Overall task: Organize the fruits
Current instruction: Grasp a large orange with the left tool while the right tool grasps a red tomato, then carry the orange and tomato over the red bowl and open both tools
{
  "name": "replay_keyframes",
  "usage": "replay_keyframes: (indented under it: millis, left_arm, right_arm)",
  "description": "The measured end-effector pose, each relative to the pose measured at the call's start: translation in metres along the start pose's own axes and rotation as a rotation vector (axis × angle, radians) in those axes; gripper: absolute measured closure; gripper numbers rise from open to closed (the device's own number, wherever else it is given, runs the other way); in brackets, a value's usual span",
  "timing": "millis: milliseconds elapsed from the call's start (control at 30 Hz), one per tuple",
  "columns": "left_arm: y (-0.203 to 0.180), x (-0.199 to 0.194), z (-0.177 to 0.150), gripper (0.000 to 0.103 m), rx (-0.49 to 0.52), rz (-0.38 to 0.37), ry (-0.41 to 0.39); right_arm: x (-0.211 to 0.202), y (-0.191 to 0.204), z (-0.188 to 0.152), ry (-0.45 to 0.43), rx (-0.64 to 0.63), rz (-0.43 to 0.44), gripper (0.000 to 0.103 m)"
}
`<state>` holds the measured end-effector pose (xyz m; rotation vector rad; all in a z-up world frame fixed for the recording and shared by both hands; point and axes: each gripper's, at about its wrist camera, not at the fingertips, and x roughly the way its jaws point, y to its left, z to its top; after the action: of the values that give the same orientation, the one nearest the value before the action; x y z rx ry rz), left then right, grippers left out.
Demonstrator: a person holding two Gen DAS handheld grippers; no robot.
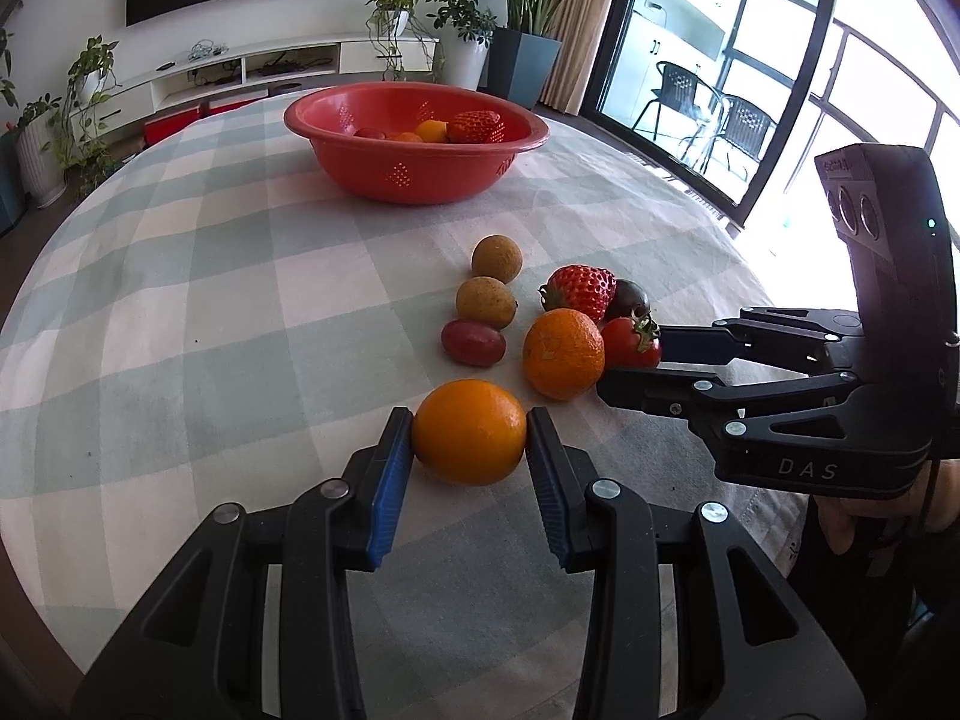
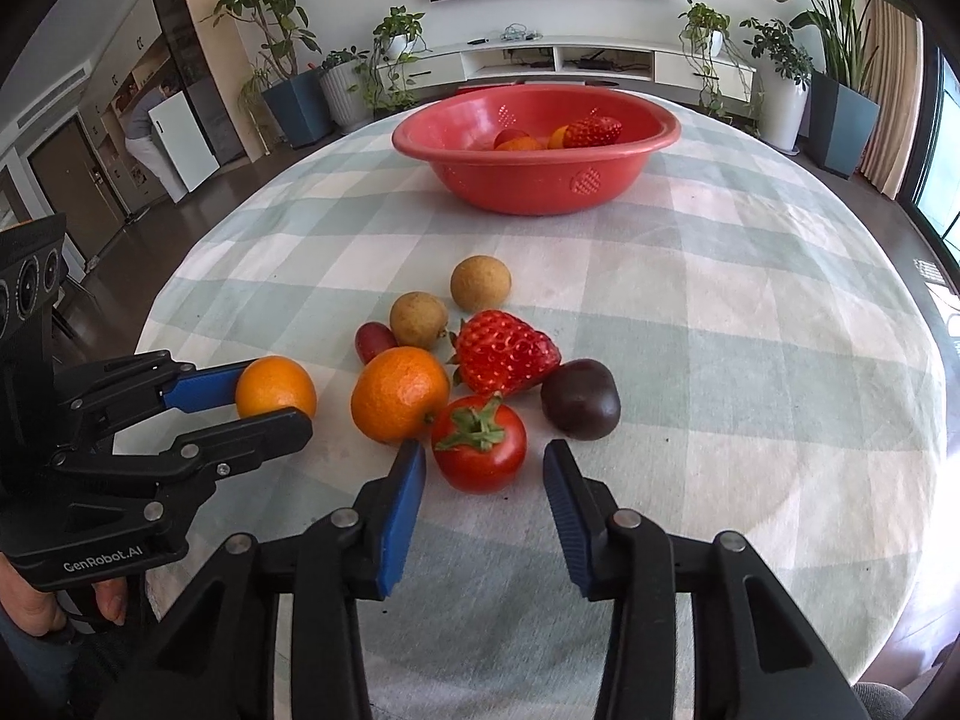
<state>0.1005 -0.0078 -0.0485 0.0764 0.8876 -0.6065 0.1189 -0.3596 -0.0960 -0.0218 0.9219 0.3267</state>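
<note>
Left hand-held gripper [image 1: 469, 441] clamps the smooth orange [image 1: 469, 432] between its pads on the table [image 1: 180, 312]. Right hand-held gripper [image 2: 485, 471] stands narrowly open, tomato [image 2: 479, 444] between its pads, untouched.

You had bright daylight from the glass doors [image 1: 750, 90], blown out white at the left view's right edge. Shadows under the fruit stayed soft. Both fisheye views were sharp, bending the table [image 2: 750, 330] and darkening in the corners.
</note>
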Motion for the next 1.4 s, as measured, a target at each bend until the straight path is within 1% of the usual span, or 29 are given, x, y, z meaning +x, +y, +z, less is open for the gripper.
replay_keyframes:
  millis: [233, 333, 600, 800, 933, 1033, 1133, 1300, 1400]
  left_arm:
    - [0.000, 0.000, 0.000, 0.067, -0.002, -0.001, 0.000]
    - [-0.001, 0.000, 0.000, 0.067, -0.002, 0.000, 0.002]
    - [0.000, 0.000, 0.000, 0.067, -0.005, 0.002, 0.001]
    - [0.002, -0.004, 0.003, 0.067, -0.012, 0.000, -0.011]
    - [0.005, -0.010, 0.012, 0.067, -0.013, 0.000, -0.025]
    - [0.009, -0.016, 0.025, 0.067, -0.007, 0.009, -0.049]
    - [0.013, -0.024, 0.047, 0.067, 0.008, 0.023, -0.080]
    - [0.020, -0.027, 0.096, 0.067, 0.051, 0.054, -0.123]
    - [0.026, -0.022, 0.129, 0.067, 0.063, 0.063, -0.135]
  right_arm:
    - [0.001, -0.002, 0.001, -0.006, 0.001, 0.007, 0.064]
    - [0.001, -0.002, 0.000, -0.007, 0.000, 0.012, 0.069]
    - [-0.002, -0.002, -0.001, -0.012, 0.006, 0.030, 0.069]
    - [-0.019, -0.002, -0.003, -0.037, 0.016, 0.048, 0.069]
    - [-0.035, -0.009, 0.004, -0.068, 0.031, 0.051, 0.069]
    - [-0.046, -0.018, 0.018, -0.099, 0.045, 0.048, 0.069]
    - [-0.054, -0.028, 0.034, -0.129, 0.042, 0.031, 0.069]
    - [-0.067, -0.037, 0.076, -0.192, 0.024, 0.025, 0.069]
    - [-0.062, -0.038, 0.105, -0.202, 0.002, 0.031, 0.069]
